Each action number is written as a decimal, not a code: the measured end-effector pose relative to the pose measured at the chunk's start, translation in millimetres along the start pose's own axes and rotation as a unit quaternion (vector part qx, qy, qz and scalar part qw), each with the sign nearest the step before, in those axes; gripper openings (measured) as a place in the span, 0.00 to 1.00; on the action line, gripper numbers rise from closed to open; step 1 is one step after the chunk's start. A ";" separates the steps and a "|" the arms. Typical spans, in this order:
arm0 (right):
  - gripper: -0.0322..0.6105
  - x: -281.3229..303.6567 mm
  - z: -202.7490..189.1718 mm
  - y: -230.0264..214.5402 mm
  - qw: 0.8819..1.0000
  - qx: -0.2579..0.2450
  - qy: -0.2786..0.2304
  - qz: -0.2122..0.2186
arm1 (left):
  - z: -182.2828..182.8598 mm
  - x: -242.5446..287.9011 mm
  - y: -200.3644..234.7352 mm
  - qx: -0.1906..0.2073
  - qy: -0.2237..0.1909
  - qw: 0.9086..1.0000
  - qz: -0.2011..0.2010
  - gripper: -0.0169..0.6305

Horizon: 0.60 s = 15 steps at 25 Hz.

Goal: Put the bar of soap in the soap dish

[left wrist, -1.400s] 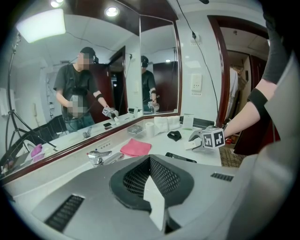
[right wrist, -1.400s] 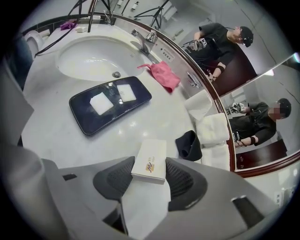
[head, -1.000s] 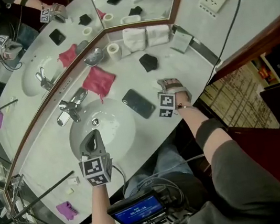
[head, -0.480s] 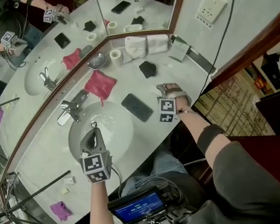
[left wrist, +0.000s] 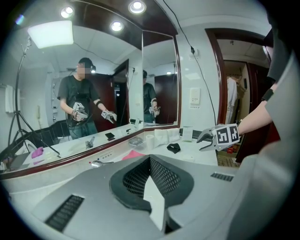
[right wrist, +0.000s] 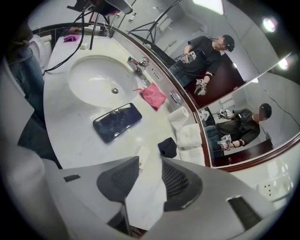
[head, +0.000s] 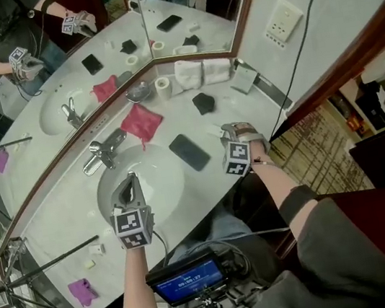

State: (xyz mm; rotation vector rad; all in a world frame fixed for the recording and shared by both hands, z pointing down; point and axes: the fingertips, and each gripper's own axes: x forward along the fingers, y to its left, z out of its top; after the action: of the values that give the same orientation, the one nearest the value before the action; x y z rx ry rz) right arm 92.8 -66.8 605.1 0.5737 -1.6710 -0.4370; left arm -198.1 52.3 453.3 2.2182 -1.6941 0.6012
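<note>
Surface: curved white marble vanity counter [head: 63,208] with an oval sink basin [head: 159,184] and a chrome faucet [head: 106,148]; corner mirrors [head: 48,35] behind; white wall socket plate [head: 283,22] on the right wall.

On the counter: pink cloth [head: 141,120] behind the basin; black smartphone [head: 189,151] lying flat to the basin's right; small black folded item [head: 204,102]; folded white towels [head: 201,73] in the corner; toilet roll [head: 163,86] upright, with a metal soap dish [head: 138,91] just beside it, against the mirror.

Left gripper [head: 131,178]: over the basin; jaws fully together, nothing in them.

Right gripper [head: 232,130]: above the counter's right part; jaws partly apart, just been closing; no pad presses on anything; the bar of soap [right wrist: 139,154], small and white, lies on the counter just past the tips, well apart from the dish.
</note>
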 end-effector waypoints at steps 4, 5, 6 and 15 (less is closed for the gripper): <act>0.16 -16.2 -29.6 -4.7 0.999 0.038 0.014 -0.022 | 1.6 -8.3 7.6 0.000 -0.004 1.000 0.004 0.03; 0.13 -20.0 -37.4 -4.1 0.998 0.046 0.018 -0.026 | 1.5 -10.3 9.3 0.000 -0.004 1.000 0.004 0.03; 0.11 -24.0 -44.0 -3.3 0.998 0.056 0.021 -0.030 | 1.4 -12.5 11.1 0.000 -0.005 1.000 0.006 0.03; 0.08 -48.8 -77.7 8.9 0.989 0.134 0.033 -0.045 | 5.3 -26.3 16.9 -0.001 -0.016 1.000 0.007 0.03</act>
State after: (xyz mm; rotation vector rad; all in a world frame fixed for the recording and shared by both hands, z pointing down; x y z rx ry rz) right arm 174.2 -28.3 585.1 0.8563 -1.6557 -0.2554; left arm -219.4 67.4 435.4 2.2281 -1.7266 0.5686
